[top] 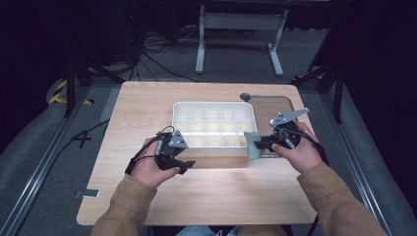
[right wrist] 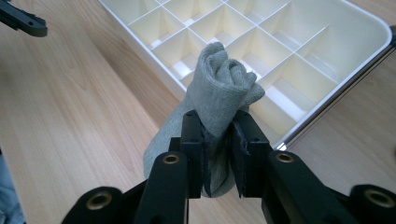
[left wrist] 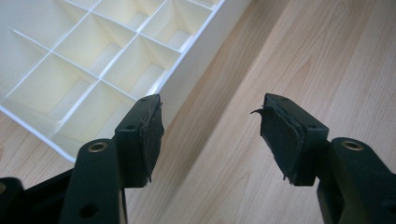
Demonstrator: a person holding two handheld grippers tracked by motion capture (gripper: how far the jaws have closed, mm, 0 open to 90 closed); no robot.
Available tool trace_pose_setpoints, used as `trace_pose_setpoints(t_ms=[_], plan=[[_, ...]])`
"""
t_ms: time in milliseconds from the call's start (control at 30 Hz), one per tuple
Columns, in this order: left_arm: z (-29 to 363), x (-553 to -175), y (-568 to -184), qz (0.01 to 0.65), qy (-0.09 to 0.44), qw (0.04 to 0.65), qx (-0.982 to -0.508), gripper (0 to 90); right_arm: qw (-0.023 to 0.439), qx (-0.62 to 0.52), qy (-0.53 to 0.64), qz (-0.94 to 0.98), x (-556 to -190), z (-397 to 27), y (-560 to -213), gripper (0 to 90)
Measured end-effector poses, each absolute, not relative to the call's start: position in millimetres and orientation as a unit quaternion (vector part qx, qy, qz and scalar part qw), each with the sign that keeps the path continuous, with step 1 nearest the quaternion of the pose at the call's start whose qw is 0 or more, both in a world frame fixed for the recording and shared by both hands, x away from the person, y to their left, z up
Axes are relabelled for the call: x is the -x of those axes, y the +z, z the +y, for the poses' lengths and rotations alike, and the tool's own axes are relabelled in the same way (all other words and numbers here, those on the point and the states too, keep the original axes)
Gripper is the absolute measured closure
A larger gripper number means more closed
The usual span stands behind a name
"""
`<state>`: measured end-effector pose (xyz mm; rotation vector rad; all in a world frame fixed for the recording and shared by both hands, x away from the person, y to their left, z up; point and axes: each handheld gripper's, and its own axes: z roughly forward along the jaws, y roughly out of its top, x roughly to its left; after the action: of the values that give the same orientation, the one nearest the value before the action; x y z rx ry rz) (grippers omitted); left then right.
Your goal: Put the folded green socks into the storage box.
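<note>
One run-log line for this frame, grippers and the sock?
left gripper: open, holding nothing, over table | right gripper: shut on rolled grey sock | sock above divided white tray near edge | tray compartments empty

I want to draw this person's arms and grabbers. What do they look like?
Both arms wear tan sleeves. The left gripper and right gripper are black, each topped by a grey three-cornered plate, with thin black cables trailing off. The fingers are chunky black blocks with brass-coloured rivets and frayed dark pads.
</note>
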<state>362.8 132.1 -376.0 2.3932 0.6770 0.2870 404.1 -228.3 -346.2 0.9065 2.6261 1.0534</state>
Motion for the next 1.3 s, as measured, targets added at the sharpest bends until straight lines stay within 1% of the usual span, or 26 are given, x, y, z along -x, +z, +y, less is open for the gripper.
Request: trace_pose_setpoints(t_ms=[200,367,533,633,767,1000,1200,1300], plan=[[138.4,-361.3,-374.6,0.268,0.113,0.317,-0.903,40.1,0.093,-0.3,0.348,0.883,-415.1,-227.5,-339.9,76.7],[145.3,-357.5,-374.4,0.285,0.107,0.32,-0.897,42.3,0.09,-0.305,0.347,0.882,-423.6,-224.6,-338.5,76.4],[153.6,-352.3,-375.2,0.296,0.113,0.32,-0.893,42.4,0.102,-0.297,0.334,0.889,-432.6,-218.9,-340.9,76.5],[159.3,-349.4,-375.1,0.304,0.114,0.322,-0.889,42.4,0.112,-0.286,0.319,0.897,-439.0,-212.1,-346.5,76.4],[167.7,-345.5,-376.3,0.317,0.118,0.322,-0.884,42.3,0.113,-0.277,0.308,0.903,-445.9,-204.5,-354.1,76.5],[176.0,-339.2,-375.6,0.325,0.122,0.322,-0.881,42.3,0.139,-0.276,0.31,0.899,-458.0,-197.5,-355.9,76.5],[180.0,-338.2,-376.8,0.334,0.123,0.322,-0.877,42.3,0.159,-0.256,0.26,0.917,-464.6,-189.5,-372.1,76.6],[180.1,-338.6,-376.9,0.333,0.123,0.324,-0.877,42.1,0.151,-0.25,0.236,0.927,-465.9,-185.6,-380.0,76.7]])
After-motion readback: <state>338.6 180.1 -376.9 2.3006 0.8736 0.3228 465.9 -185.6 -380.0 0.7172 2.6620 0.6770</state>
